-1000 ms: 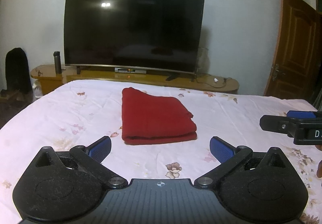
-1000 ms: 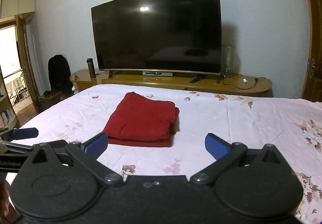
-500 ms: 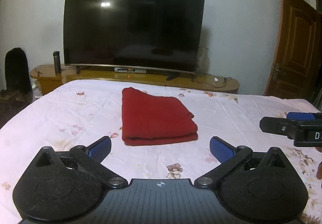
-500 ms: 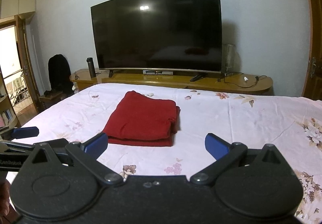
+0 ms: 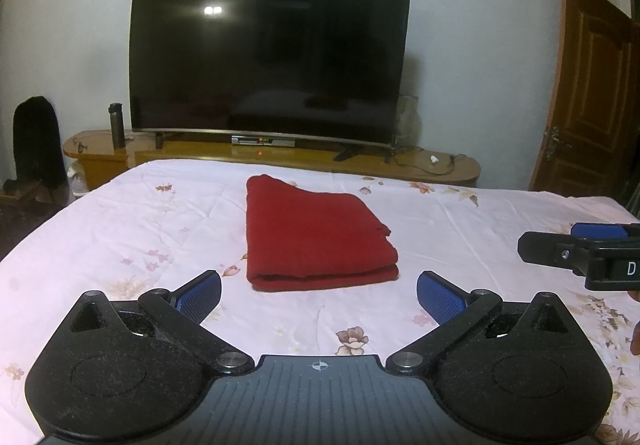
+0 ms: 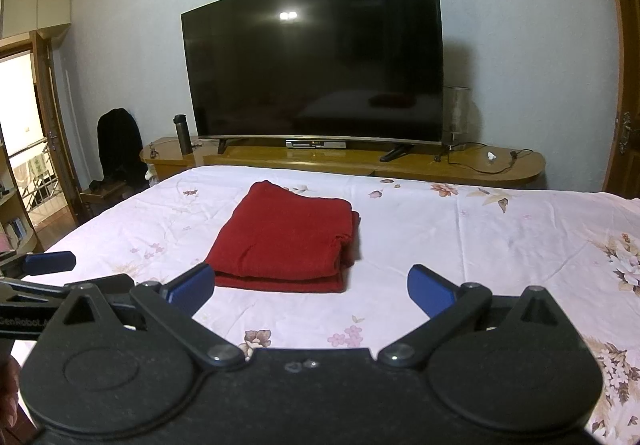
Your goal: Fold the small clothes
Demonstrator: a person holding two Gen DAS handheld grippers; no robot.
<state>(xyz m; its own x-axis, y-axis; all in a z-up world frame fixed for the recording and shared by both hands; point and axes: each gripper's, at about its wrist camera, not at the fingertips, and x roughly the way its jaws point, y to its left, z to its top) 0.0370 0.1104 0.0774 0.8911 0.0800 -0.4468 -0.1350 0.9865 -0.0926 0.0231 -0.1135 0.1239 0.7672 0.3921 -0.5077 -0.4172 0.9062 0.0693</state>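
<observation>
Red folded cloth (image 5: 316, 235) dead ahead of left claw (image 5: 319, 295), ahead-left of right claw (image 6: 310, 287); long axis runs away; both claws wide open, empty.

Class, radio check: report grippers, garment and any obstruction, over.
Left gripper open, empty. Right gripper open, empty. Red garment folded flat on bedsheet, untouched. Nothing between grippers and garment.

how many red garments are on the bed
1. The folded red garment lies on the floral bedsheet, ahead of both open claws. Nothing else looks red; none seems hidden.
</observation>
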